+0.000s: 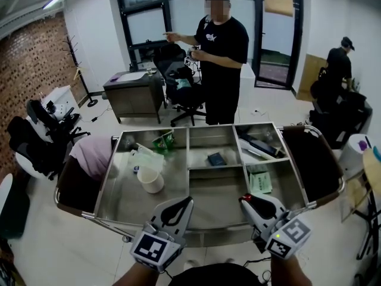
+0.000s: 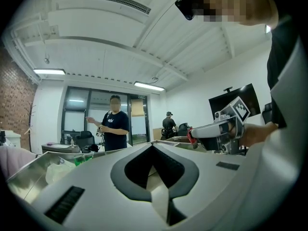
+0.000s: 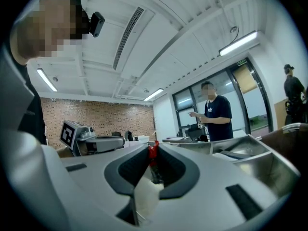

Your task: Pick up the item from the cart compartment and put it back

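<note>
Since the right gripper (image 1: 246, 199) is clamped on a small red item (image 3: 152, 151) over the near rim of the cart (image 1: 211, 226), the compartments (image 1: 217, 190) lie just ahead and below it, left gripper (image 1: 189, 201) shut empty alongside.

A person in a black T-shirt (image 1: 221, 52) stands in the middle distance, with a black office chair (image 1: 181, 91) just to their left. Further left is a grey table (image 1: 132, 91), then a coat rack (image 1: 77, 64) against a brick wall (image 1: 30, 58). More black chairs (image 1: 50, 121) crowd the near left. At far right, a second person (image 1: 340, 58) stands beside a cardboard sheet (image 1: 309, 76).
</note>
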